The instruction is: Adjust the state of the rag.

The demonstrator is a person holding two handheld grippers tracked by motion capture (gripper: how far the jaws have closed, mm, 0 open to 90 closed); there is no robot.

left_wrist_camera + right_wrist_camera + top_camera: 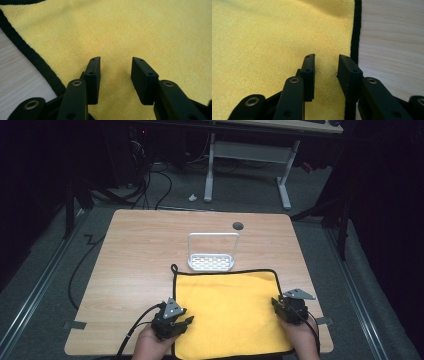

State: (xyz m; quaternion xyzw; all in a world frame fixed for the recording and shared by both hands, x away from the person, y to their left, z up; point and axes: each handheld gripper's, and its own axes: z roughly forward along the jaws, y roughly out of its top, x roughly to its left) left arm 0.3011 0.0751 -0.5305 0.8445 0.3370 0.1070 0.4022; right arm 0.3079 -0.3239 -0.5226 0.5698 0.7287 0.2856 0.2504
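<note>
A yellow cloth [227, 310] with black trim lies flat on the near half of the wooden table [140, 250]. My left gripper [187, 321] sits at the cloth's left edge, held by a hand. In the left gripper view the left gripper [116, 60] is open, its jaws apart just over the yellow cloth [125, 30], with the black trim to their left. My right gripper [276, 304] is at the cloth's right edge. The right gripper [327, 56] is also open over the cloth [262, 37], its right jaw above the black trim. Nothing is pinched between either pair of jaws.
A white perforated tray with an upright wire frame [213, 235] stands just beyond the cloth's far edge. A dark round hole [238, 225] is in the tabletop behind it. The cloth's small black loop [173, 268] lies at its far left corner. Cables trail off the left side.
</note>
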